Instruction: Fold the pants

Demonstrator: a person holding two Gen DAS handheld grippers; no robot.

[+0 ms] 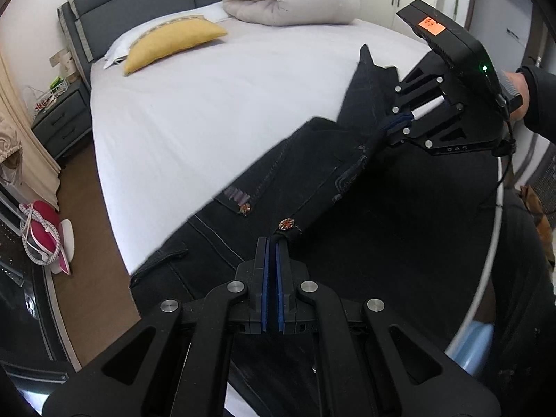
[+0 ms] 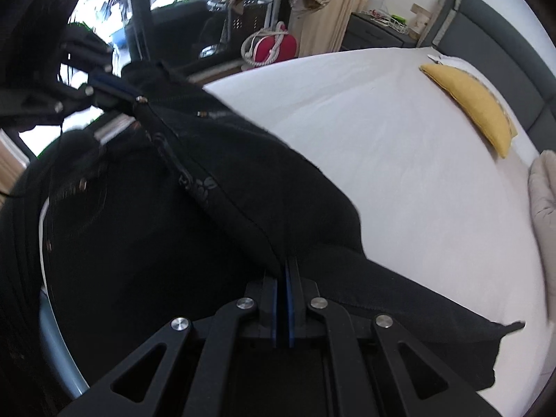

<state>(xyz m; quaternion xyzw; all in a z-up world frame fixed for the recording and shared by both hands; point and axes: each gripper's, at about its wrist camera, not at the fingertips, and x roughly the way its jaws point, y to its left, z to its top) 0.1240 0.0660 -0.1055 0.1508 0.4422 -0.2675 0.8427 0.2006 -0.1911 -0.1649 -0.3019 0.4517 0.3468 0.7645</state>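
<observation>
Left wrist: both claws (image 1: 272,243) (image 1: 399,125) pinch raised pants (image 1: 312,173) waistband.

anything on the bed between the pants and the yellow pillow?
No. Only bare white sheet between the pants and the yellow pillow; both wrist views show it.

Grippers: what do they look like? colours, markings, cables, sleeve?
Both are matte black scissor linkages with silver round pivot pins and blue pads lining the fingers. The right gripper, seen from the left wrist view, carries a black box on top with an orange label, a green LED, faint "DAS" lettering and a thin black cable. The hand behind it wears a dark sleeve. The left gripper shows no markings.
</observation>
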